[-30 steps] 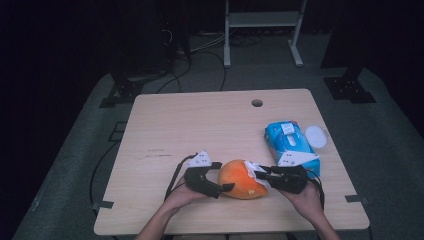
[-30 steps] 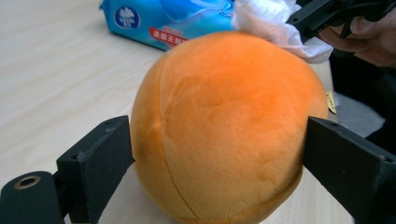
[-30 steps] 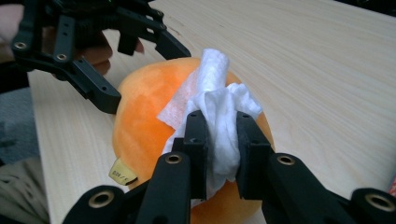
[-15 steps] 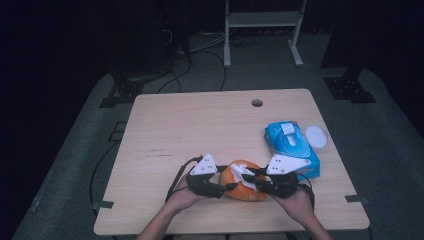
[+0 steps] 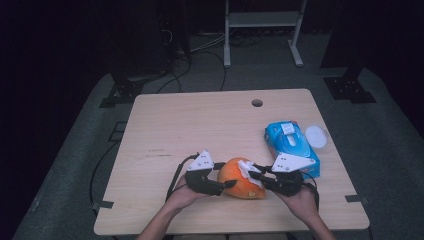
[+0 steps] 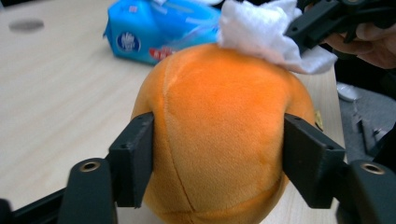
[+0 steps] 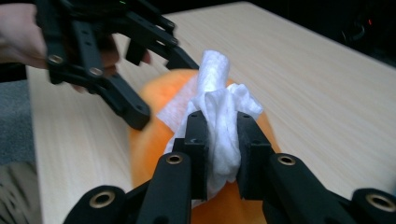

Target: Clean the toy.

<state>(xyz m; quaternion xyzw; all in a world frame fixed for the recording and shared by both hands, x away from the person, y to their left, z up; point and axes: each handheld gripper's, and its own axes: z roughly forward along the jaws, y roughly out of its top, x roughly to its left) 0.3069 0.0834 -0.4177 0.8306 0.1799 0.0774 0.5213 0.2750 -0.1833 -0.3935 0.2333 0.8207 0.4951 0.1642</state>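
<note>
We see the left hand-held gripper [image 6: 217, 154] pinching the orange plush ball [image 6: 219, 135] by its sides, jaws just reclosed, steadying it on the bench [image 5: 200, 125]. The right hand-held gripper [image 7: 223, 140] pinches a white wipe [image 7: 219, 112] against the ball's top, evidently for wiping; the wipes pack [image 5: 290, 145] lies just beyond.

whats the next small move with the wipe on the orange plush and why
Probably drag the white crumpled wipe across the top of the round orange plush toy. The right gripper is shut on the wipe, which already rests on the toy's upper side. The left gripper, whose jaws have just been closing and easing, presses the toy's flanks, so the toy looks steadied on the pale wooden table.
</note>
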